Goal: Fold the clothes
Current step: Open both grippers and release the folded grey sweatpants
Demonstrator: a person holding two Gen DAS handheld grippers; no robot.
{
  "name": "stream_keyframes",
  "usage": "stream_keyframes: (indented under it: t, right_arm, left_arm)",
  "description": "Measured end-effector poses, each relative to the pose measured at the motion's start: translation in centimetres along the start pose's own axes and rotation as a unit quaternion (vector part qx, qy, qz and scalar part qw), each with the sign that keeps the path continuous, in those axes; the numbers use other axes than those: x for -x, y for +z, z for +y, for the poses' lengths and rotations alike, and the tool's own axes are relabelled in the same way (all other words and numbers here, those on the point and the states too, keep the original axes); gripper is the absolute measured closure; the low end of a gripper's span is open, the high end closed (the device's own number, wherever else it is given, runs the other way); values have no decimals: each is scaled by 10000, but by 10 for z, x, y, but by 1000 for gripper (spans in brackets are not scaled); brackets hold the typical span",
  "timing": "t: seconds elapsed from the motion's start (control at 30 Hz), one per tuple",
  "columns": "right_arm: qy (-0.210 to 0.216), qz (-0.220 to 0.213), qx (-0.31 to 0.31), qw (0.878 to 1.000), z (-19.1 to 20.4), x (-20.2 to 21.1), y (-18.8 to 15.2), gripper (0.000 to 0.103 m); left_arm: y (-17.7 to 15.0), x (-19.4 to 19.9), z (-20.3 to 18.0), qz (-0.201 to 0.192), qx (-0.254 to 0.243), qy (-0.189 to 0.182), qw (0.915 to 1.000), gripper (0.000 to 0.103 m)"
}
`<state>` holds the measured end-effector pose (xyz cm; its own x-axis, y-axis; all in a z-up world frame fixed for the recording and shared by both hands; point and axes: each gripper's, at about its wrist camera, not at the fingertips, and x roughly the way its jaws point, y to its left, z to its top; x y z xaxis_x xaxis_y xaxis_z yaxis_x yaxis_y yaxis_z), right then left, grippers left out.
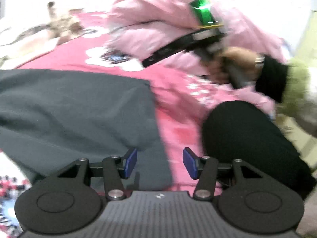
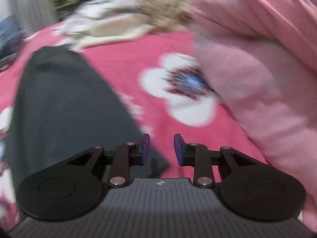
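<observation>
— down on the near left of the bed, what is lying under the left gripper [image 1: 159, 163]?

— a dark grey garment [image 1: 75, 111] is lying flat on the pink flowered bedspread [image 1: 174, 99]. the gripper is hovering over its near right edge, blue pads parted, nothing sitting between them.

— and the right gripper [image 2: 161, 150]?

— its fingers are standing apart too, gripping nothing. in its own view it is hanging above the near right corner of the same grey garment [image 2: 65, 103]. from the left wrist view it is showing far right [image 1: 150, 61], held in the person's hand [image 1: 233, 63], though it is blurring there.

— what else is sitting around?

— a pale pink garment [image 2: 257, 79] is heaping up on the right, covering part of a white flower on the bedspread [image 2: 128, 63]. far back, a whitish and tan bundle of cloth [image 2: 142, 13] is lying crumpled. the person's black-clad knee [image 1: 247, 138] is resting near right.
</observation>
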<state>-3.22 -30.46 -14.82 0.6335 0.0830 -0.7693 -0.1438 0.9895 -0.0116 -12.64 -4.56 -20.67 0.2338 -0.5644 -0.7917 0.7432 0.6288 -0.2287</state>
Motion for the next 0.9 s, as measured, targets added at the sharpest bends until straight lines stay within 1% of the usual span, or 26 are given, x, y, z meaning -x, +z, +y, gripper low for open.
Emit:
stream_keyframes:
  t: [0.07,0.1,0.13,0.17,0.2,0.27,0.3,0.33,0.37,0.4,0.43,0.5,0.57,0.6,0.63,0.67,0.7,0.73,0.77,0.8,0.83,0.87,0.9]
  right_arm:
    - [224,108,466,9986,22,-7,2,77]
    - [316,235,678,9969,32,-14,1,78]
    - [426,416,844,9946,38,-23,0,78]
    - [529,644,965,9918,41,-34,-3,79]
    - [509,894,1081,9888,43,-45,-7,79]
    - [323,1243,1308,9831,35,-63,-18,79]
    - [338,1310,1287,9824,28,-65,-19,79]
    - [325,1381,1127,9835,20,-63,-15,79]
    - [160,1480,1002,9838,16,-61,-9,79]
    - [-1,1497,973,9839,15,-58,-3,79]
    - [-54,1415,1010,9847,16,-52,3,79]
    - [86,1110,1164,9869,25,-39,13,79]
    - [252,935,1247,9875,36,-34,18,80]
    - [274,913,1286,9871,41,-37,19,80]
    - [252,935,1332,9864,46,-42,18,80]
    - [153,1026,1410,9846,47,-50,15,80]
    - [-7,1169,1513,9816,47,-60,11,80]
    - [-219,1364,1597,9774,45,-71,6,79]
    - [-375,1530,1575,9749,40,-78,2,79]
    - [-388,1574,1463,9759,37,-78,5,79]
    - [-395,1513,1381,9780,37,-73,11,79]
    - [-429,1381,1357,9801,38,-67,19,79]
    - [-376,1234,1331,9827,41,-60,27,79]
  left_arm:
    - [0,-3,8,32,62,154,9999,54]
    - [-1,-4,11,48,94,231,9997,54]
    - [-1,-6,15,64,125,308,9994,54]
    - [-2,-6,18,66,166,340,9993,56]
    - [-4,-4,20,48,222,314,9993,56]
    - [-8,-1,23,13,332,262,9991,54]
    - [-10,0,24,-4,387,236,9990,54]
    - [-12,2,26,-22,442,210,9988,54]
    - [-14,3,27,-39,497,184,9986,54]
    - [-14,6,29,-88,526,148,9985,54]
    - [-14,11,30,-178,521,100,9984,54]
    - [-11,21,33,-412,507,82,9978,52]
    - [-9,24,40,-599,615,164,9962,50]
    - [-7,23,44,-609,722,238,9952,50]
    - [-8,15,49,-431,893,367,9944,50]
    - [-9,5,55,-152,1056,513,9930,51]
    - [-11,1,60,-12,1158,597,9915,57]
    - [-15,3,61,-51,1182,602,9912,57]
    - [-17,7,63,-79,1200,590,9910,54]
    - [-17,14,64,-92,1210,559,9910,52]
    - [-16,21,65,-140,1210,543,9911,52]
    - [-15,30,66,-247,1199,549,9910,52]
    - [-11,38,69,-369,1189,557,9907,52]
